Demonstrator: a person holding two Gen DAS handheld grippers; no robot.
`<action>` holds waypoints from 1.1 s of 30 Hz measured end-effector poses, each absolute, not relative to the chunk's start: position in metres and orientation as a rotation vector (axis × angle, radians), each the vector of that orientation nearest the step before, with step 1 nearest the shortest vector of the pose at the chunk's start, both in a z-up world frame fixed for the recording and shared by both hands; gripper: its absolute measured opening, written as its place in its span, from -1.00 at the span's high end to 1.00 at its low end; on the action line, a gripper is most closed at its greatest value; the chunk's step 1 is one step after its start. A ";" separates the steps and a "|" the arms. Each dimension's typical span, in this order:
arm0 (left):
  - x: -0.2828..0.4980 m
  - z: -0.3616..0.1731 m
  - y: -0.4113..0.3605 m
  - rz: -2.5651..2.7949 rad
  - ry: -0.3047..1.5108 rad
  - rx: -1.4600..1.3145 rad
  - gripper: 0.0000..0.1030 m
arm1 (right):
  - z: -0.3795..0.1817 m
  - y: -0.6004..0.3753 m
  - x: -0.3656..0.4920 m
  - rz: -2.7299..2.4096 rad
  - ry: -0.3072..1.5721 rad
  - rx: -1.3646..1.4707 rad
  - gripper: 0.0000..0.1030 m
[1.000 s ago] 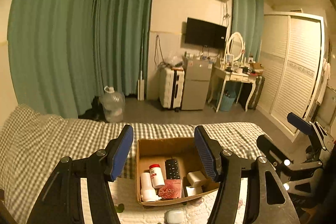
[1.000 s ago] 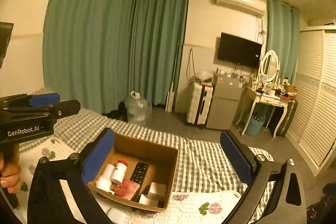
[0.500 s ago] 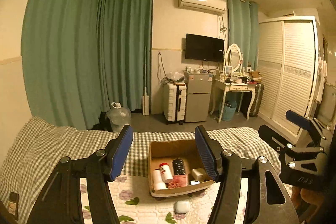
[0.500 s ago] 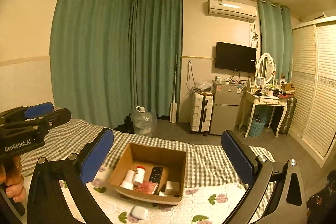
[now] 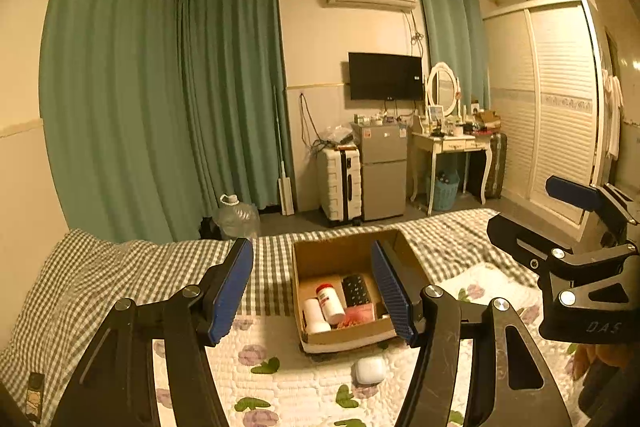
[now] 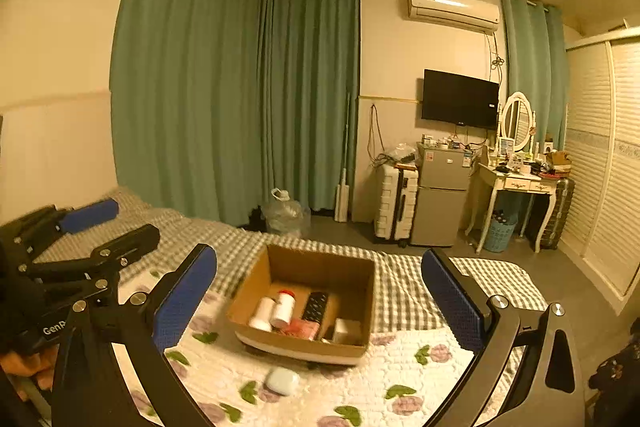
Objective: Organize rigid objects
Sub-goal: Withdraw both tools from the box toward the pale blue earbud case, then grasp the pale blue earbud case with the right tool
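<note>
The left hand-held gripper hangs above the bed with its blue-padded fingers spread apart and nothing between them. The right hand-held gripper is likewise spread wide and empty; in the left wrist view it shows at the right edge.

Ahead of both, an open brown cardboard box sits on the white quilt with purple flowers and green leaves. Inside the box lie a white bottle with a red cap, a plain white cylindrical bottle just beside it, a black remote control, a flat red packet and, seen from the right wrist, a small white box. A small rounded white plastic case rests on the quilt outside the box, near its front wall.

Beyond the quilt the green-and-white checked bedsheet covers the bed. Further off stand green curtains, a white ribbed suitcase and a small grey fridge.
</note>
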State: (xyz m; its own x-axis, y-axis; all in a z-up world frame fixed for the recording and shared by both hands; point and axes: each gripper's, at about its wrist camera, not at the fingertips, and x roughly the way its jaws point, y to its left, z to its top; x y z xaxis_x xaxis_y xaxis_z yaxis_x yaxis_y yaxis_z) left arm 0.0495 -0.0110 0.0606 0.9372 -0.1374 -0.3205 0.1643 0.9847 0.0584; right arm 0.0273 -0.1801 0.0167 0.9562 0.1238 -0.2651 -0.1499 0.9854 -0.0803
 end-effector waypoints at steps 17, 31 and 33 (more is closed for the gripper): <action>0.113 -0.049 0.007 -0.158 0.539 -0.015 -0.20 | -0.108 -0.178 0.102 0.176 0.549 -0.063 -1.00; 0.150 -0.155 0.016 -0.120 0.847 -0.028 0.24 | -0.217 -0.149 0.153 0.220 0.780 -0.064 -0.99; 0.155 -0.165 0.018 -0.115 0.883 -0.034 0.26 | -0.231 -0.145 0.160 0.224 0.807 -0.076 -0.98</action>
